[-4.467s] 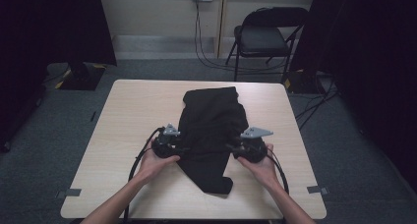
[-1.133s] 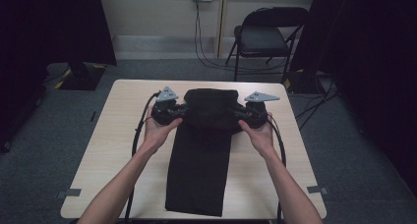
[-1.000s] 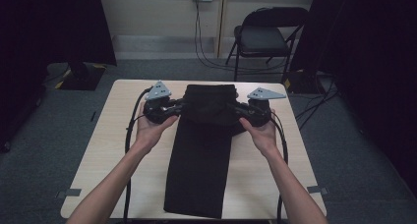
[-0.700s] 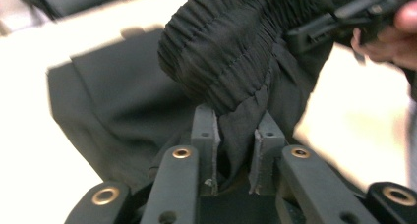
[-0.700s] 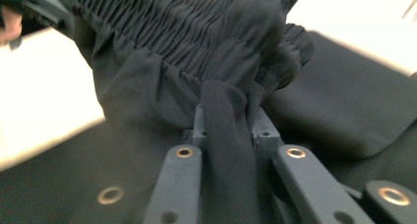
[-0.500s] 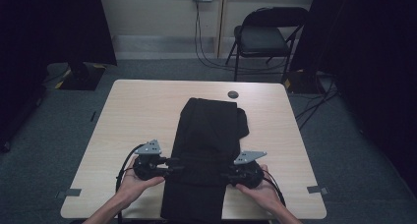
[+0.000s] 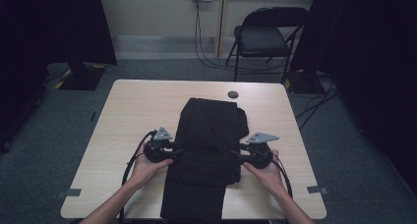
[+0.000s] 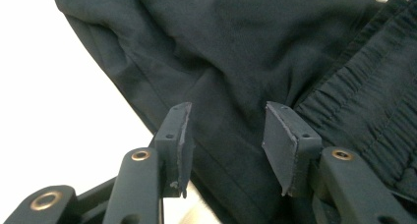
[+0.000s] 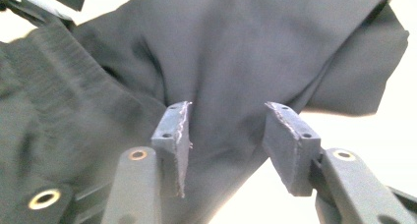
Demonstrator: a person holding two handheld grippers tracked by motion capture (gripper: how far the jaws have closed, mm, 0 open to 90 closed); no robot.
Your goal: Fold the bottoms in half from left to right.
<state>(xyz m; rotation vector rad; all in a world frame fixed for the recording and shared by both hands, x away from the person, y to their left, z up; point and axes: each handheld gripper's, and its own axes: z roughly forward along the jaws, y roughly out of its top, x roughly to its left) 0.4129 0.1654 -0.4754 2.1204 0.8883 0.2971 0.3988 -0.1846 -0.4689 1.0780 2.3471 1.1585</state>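
Half a second ago the folded fold of the black trousers (image 7: 209, 150) was being laid toward the near edge; now the cloth lies flat and doubled in the middle of the table (image 7: 123, 116), with its near end hanging over the table's front edge. The left gripper (image 7: 174, 153) and the right gripper (image 7: 236, 157) sit lower, at the two sides of the fold. Both pairs of jaws have just been opening: the left gripper (image 8: 226, 135) stands half open with cloth behind the gap, its pads not pressing on it, and the right gripper (image 9: 226, 135) likewise. Count: one pair of trousers, two grippers, two hands, one table, one small dark disc (image 7: 232, 94), one folding chair (image 7: 265, 37).
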